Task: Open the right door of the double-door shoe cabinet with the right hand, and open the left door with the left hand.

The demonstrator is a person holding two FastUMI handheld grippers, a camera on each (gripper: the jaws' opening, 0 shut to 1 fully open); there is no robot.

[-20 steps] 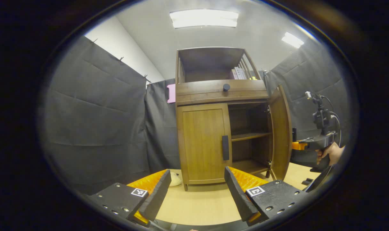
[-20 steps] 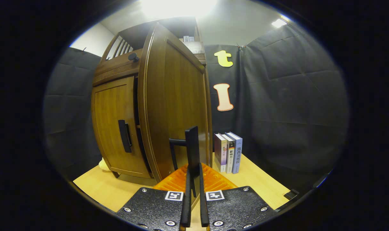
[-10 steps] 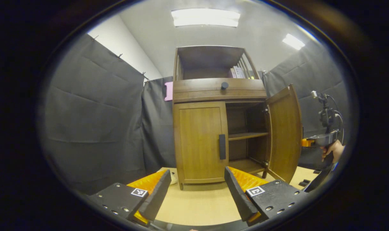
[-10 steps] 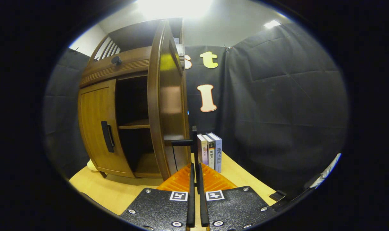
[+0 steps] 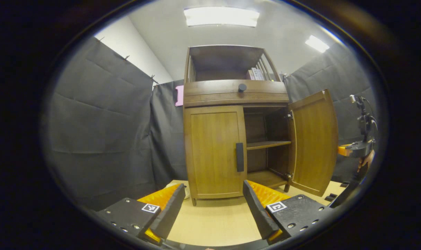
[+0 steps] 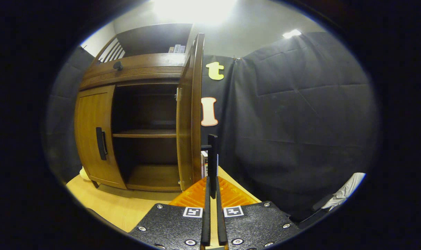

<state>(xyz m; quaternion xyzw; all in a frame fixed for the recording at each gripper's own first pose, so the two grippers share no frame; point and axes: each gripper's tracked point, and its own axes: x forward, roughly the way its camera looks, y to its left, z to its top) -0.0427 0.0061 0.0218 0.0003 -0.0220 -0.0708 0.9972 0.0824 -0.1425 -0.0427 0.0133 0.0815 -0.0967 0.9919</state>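
In the left gripper view, I am holding my left gripper (image 5: 210,205) low over the wooden surface (image 5: 214,225), its two fingers spread wide apart with nothing between them, pointing at the shoe cabinet (image 5: 231,97) just beyond. In the right gripper view, my right gripper (image 6: 212,194) is pinching the black handle (image 6: 212,163) of the right door (image 6: 189,114), the two fingers pressing on it from either side.

The left door (image 5: 214,152) is sitting closed, its own black handle (image 5: 239,157) lying near the inner edge and apart from my left fingers. The right door is standing swung wide out from the cabinet, exposing the dark interior with its middle shelf (image 5: 267,144) and bottom board. From the left gripper view I am seeing my right gripper (image 5: 353,149) past the open door's outer edge, with a hand (image 5: 366,160) beneath it.

Above the doors, a drawer front is carrying a round black knob (image 5: 242,87), and books (image 5: 256,73) are standing on the open top shelf.
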